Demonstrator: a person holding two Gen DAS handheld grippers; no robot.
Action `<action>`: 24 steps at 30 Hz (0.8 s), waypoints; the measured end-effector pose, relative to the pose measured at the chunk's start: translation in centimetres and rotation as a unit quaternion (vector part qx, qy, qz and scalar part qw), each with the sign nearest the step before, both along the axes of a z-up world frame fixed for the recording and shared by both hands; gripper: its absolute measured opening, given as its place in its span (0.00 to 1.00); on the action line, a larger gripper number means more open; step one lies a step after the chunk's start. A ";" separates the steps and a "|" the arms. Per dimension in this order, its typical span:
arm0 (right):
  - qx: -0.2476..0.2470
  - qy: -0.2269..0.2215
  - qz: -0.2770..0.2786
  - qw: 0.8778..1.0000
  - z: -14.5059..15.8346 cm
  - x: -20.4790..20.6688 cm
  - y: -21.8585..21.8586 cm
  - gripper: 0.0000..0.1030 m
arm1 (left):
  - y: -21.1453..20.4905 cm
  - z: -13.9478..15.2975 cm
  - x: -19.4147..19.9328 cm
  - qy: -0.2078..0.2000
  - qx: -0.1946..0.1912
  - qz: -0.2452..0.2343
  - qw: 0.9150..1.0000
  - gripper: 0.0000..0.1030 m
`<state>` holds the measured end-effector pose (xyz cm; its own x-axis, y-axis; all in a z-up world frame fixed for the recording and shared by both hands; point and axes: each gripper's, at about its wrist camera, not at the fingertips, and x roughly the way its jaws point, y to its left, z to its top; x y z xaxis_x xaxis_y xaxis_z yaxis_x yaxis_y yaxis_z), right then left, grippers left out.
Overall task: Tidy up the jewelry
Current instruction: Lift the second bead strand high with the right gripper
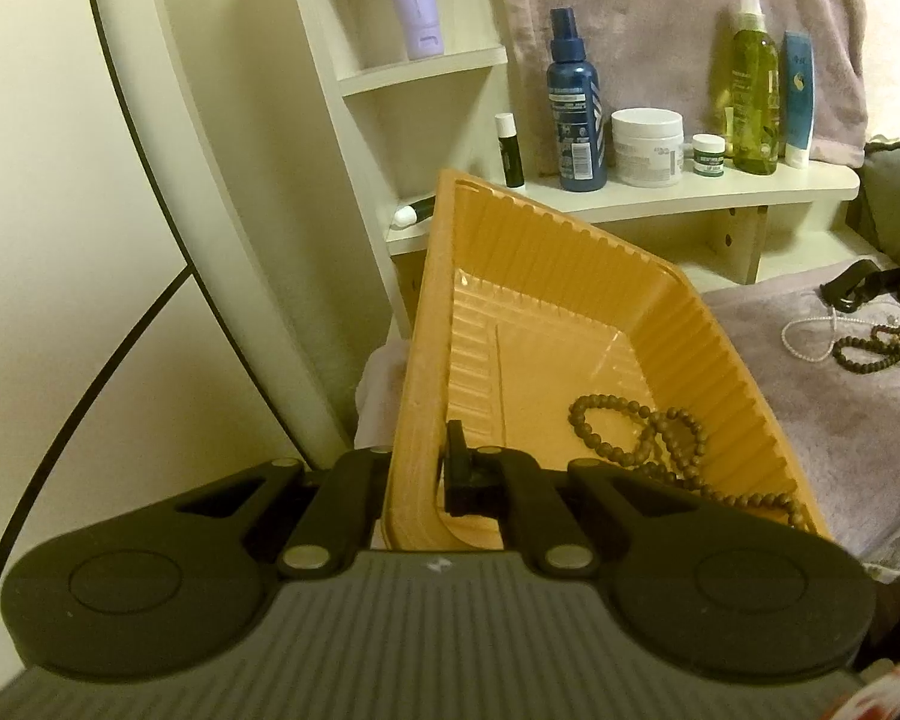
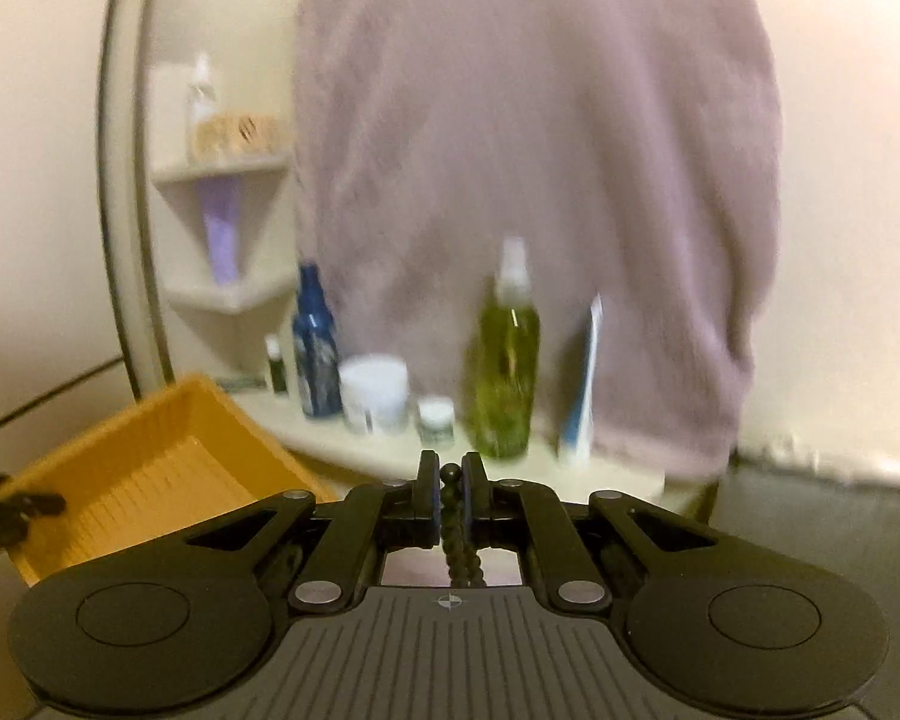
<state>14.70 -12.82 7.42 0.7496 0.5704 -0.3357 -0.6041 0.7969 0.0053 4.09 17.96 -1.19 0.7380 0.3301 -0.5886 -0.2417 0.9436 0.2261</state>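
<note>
1. The left tongs (image 1: 417,480) are clamped shut on the near wall of the orange ribbed plastic tray (image 1: 576,276), which sits tilted, far end up.
2. Inside the tray, near its right wall, there's a brown wooden bead strand (image 1: 648,438) lying in loops.
3. The right tongs (image 2: 450,480) are pinched on a dark bead strand (image 2: 457,540); the beads run between the pads and hang down behind. That view's pretty blurry.
4. Far right in the left view, more jewelry on the mauve towel-covered surface (image 1: 810,420): a white bead strand (image 1: 810,339) and a dark brown bead strand (image 1: 876,354), just beside each other.
5. On the far cream shelf (image 1: 690,195): a blue spray bottle (image 1: 573,114), a white jar (image 1: 648,147) and a green spray bottle (image 1: 753,96).
</note>
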 end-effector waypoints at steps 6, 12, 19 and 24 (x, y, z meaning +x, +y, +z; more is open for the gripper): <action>0.009 -0.049 0.022 0.999 4.1 -0.8 1.1 0.07 | 0.1 0.2 -0.1 -0.003 -0.003 -0.004 1.000 0.03; 0.036 -0.085 0.045 0.995 7.8 -1.2 2.6 0.07 | 0.0 0.2 -0.2 -0.006 -0.004 -0.004 1.000 0.04; 0.070 -0.123 0.091 0.986 11.9 -2.0 5.9 0.07 | 0.1 0.3 -0.1 -0.006 -0.008 -0.003 1.000 0.03; 0.095 -0.140 0.126 0.977 14.5 -2.5 8.7 0.07 | 0.3 0.2 -0.2 -0.007 -0.011 -0.003 1.000 0.03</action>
<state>12.15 -4.11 21.87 0.6249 0.7807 -0.0065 -0.7798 0.6237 -0.0545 3.93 18.24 -0.97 0.7481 0.3128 -0.5852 -0.2394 0.9498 0.2015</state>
